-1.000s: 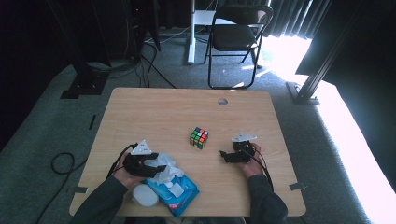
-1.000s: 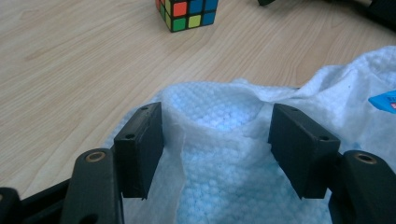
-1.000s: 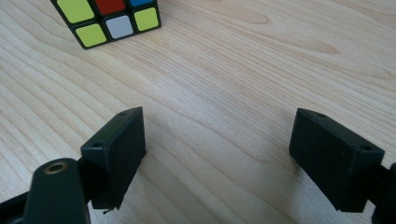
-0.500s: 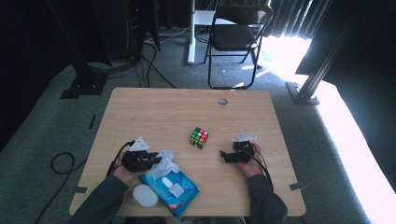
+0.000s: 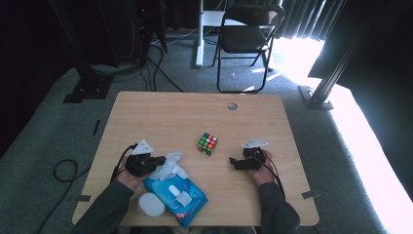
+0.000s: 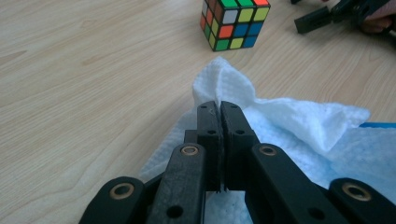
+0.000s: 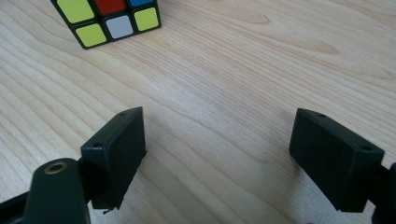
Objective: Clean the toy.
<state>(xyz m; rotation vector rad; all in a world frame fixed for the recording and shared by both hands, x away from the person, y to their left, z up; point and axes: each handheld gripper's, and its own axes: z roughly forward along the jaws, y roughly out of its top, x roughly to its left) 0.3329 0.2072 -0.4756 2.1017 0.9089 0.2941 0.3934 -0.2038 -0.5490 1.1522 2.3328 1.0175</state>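
A white wipe rises crumpled out of a blue wipes pack at the table's near left. My left gripper is shut on a fold of that wipe, its jaws pressed together; in the high view this gripper lies just left of the wipe. A scrambled Rubik's cube sits at mid-table, beyond the wipe. My right gripper rests low on the table right of the cube, open, with bare wood between its jaws. The cube's corner shows ahead of it.
A white round lid or tub sits by the pack near the front edge. The wooden table has a cable hole at the far side. A folding chair and stands are on the floor beyond.
My left gripper has edged slightly away from the front edge with the wipe in it, drawing it up from the pack. The right gripper has stayed put.
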